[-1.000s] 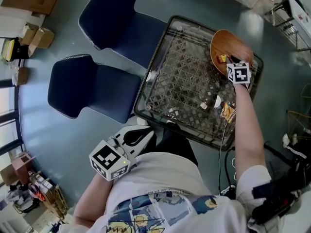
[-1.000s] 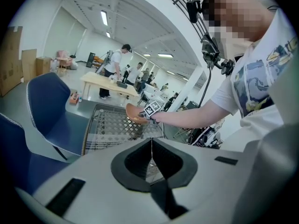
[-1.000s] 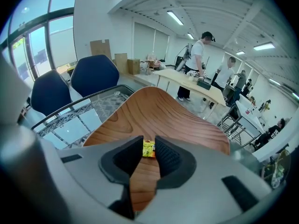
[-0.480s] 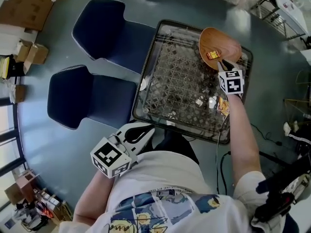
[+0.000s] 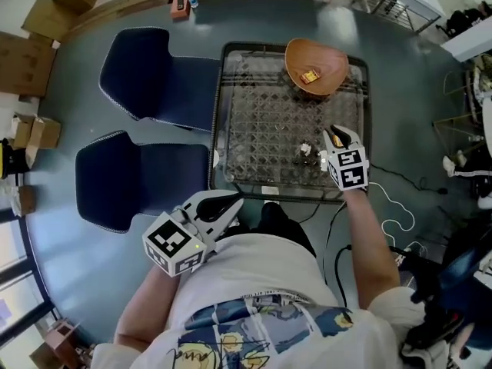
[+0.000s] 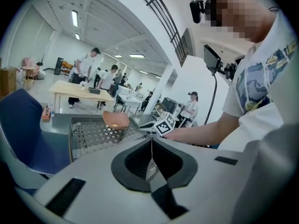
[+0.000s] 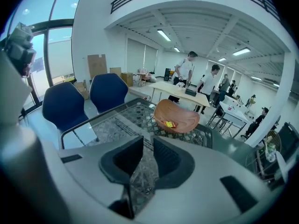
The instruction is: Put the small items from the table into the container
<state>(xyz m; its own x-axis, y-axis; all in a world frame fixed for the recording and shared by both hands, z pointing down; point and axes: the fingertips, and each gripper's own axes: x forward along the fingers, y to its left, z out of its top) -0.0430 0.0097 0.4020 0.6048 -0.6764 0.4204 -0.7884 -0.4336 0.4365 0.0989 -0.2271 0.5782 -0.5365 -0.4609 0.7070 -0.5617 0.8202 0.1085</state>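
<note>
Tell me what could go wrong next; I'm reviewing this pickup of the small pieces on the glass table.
The small items lie by the near edge of the table; a nudge from the right gripper, its jaws only slightly apart, might push them off. The top looks like glass, so flat pieces may slide away from the jaws. The bowl sits at the far edge, so a loosely gripped piece could drop on the way.

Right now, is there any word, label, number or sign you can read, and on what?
No readable text in any view.
Left-hand white marker cube and right-hand white marker cube: black square patterns only, no letters.
Small yellow packet in the brown wooden bowl: print too small to read.
White T-shirt's blue cartoon print: any lettering is blurred.
</note>
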